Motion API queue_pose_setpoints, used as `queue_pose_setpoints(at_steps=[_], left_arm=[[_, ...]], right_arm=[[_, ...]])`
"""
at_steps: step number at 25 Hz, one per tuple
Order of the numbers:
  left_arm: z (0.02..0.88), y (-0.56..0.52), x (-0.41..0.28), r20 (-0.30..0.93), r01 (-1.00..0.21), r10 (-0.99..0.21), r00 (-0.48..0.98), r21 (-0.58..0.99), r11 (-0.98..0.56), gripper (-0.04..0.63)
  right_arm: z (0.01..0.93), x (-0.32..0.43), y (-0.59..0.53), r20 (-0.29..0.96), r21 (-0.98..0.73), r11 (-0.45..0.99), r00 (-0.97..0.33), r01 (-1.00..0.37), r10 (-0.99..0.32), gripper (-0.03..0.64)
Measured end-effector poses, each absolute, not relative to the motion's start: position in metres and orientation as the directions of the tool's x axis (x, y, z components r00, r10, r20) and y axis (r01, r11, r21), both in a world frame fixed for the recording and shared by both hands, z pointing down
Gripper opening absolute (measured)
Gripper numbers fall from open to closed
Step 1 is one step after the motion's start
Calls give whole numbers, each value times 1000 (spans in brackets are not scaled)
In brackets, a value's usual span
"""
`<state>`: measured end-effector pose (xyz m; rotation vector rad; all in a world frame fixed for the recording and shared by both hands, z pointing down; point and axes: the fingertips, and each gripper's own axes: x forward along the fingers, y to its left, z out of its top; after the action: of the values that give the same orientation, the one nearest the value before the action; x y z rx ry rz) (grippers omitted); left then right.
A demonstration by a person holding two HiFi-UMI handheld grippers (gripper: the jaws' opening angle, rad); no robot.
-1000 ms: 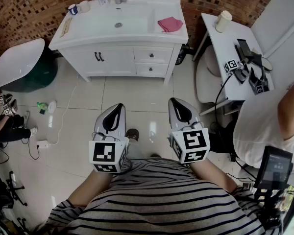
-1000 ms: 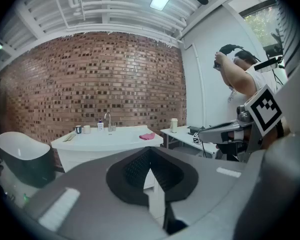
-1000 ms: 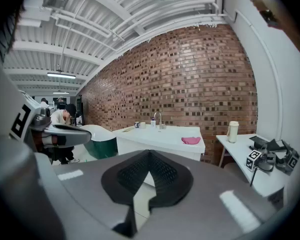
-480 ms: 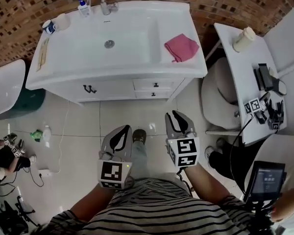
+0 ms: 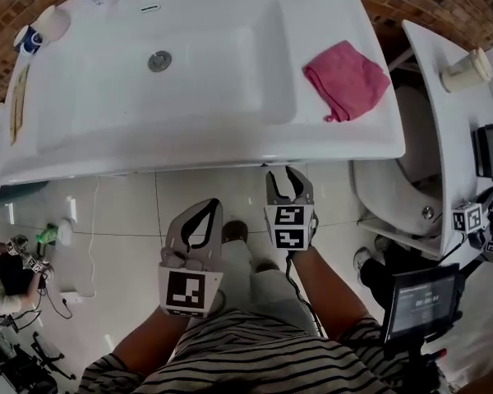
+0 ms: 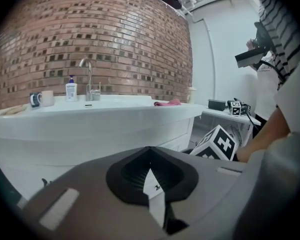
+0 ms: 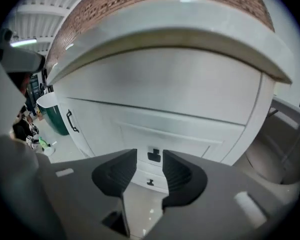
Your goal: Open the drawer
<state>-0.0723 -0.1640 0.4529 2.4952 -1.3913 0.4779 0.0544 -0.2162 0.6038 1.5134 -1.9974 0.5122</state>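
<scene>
Count: 2 grippers, 2 drawers, 1 cupboard handle, 1 pink cloth, 1 tap, 1 soap bottle, 2 cups

Everything is placed off the vanity [image 5: 230,150]. My right gripper [image 5: 283,172] sits just short of its front edge, and my left gripper [image 5: 213,205] is further back from it, over the floor tiles

Right gripper: jaws opening and gripping nothing. The upper drawer [image 7: 190,143] is straight ahead on the vanity front, closed, and its knob [image 7: 154,155] lines up in the gap, beyond the tips and untouched. The lower drawer knob [image 7: 150,182] is directly under it, that drawer closed too. The cupboard handle [image 7: 70,121] is on the door left of the drawers

Left gripper: jaws clenched together, empty

View differences: the head view sees only the vanity top, with the cloth [image 5: 345,79] right of the basin. The top's overhang hides the drawers, so they show only in the right gripper view. The left gripper view adds the tap [image 6: 87,76], soap bottle [image 6: 71,90] and cups [image 6: 35,99] at the back of the top

Pose: both forearms reach forward. The right gripper is tipped down at the drawer front, the left flatter
</scene>
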Motion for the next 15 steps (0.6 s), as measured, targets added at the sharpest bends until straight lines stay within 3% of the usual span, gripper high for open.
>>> queue_pose_setpoints(at_steps=[6, 15], left_arm=[[491, -183, -81, 355, -889, -825, 440, 42, -456, 15], [507, -175, -90, 360, -906, -843, 400, 17, -422, 15]], right_arm=[[662, 53, -241, 630, 42, 271, -185, -962, -754, 169], [669, 54, -254, 594, 79, 243, -151, -967, -790, 143]])
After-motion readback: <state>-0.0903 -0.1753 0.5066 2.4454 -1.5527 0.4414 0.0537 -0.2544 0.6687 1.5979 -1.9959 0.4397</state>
